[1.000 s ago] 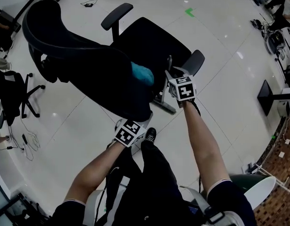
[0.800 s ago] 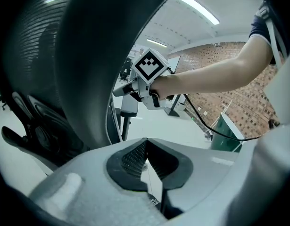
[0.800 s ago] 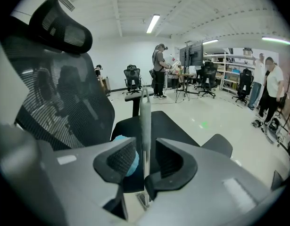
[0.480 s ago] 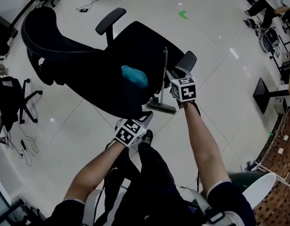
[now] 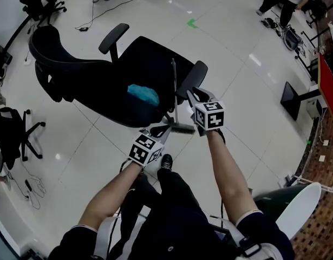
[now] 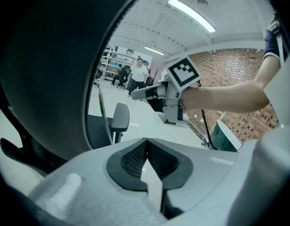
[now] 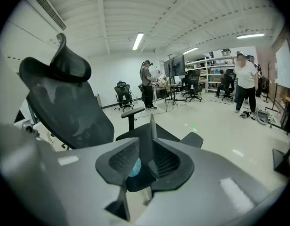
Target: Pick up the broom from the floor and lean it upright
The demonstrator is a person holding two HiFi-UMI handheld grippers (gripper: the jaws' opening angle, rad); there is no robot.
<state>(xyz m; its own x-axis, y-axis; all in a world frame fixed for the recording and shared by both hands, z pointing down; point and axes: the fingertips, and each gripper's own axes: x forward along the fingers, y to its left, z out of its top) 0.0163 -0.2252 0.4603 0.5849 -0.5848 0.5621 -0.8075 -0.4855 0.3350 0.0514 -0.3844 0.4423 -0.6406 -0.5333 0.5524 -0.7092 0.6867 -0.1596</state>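
Note:
The broom stands nearly upright. Its thin grey handle [image 5: 173, 88] rises in front of the black office chair's seat [image 5: 150, 58], and its head [image 5: 181, 127] rests on the floor by the chair base. My right gripper [image 5: 191, 94] is at the handle. In the right gripper view the handle [image 7: 152, 126] passes between the jaws next to the right pad, with a gap to the left pad. Those jaws [image 7: 145, 147] have just been closing. My left gripper [image 5: 162, 130] hovers low beside the broom head, its pads [image 6: 145, 145] meeting on nothing. From there the handle [image 6: 105, 124] shows apart at the left.
A blue cloth [image 5: 143, 95] lies on the chair seat, and the chair's armrest [image 5: 191, 76] is right by the handle. Another chair [image 5: 17, 129] and cables are at the left. A green bin [image 5: 274, 206] and a black stand [image 5: 293, 97] are at the right. People stand far back.
The broom handle has come up more upright against the chair and shifted left in view. Both grippers have risen, the right one moving left with the handle.

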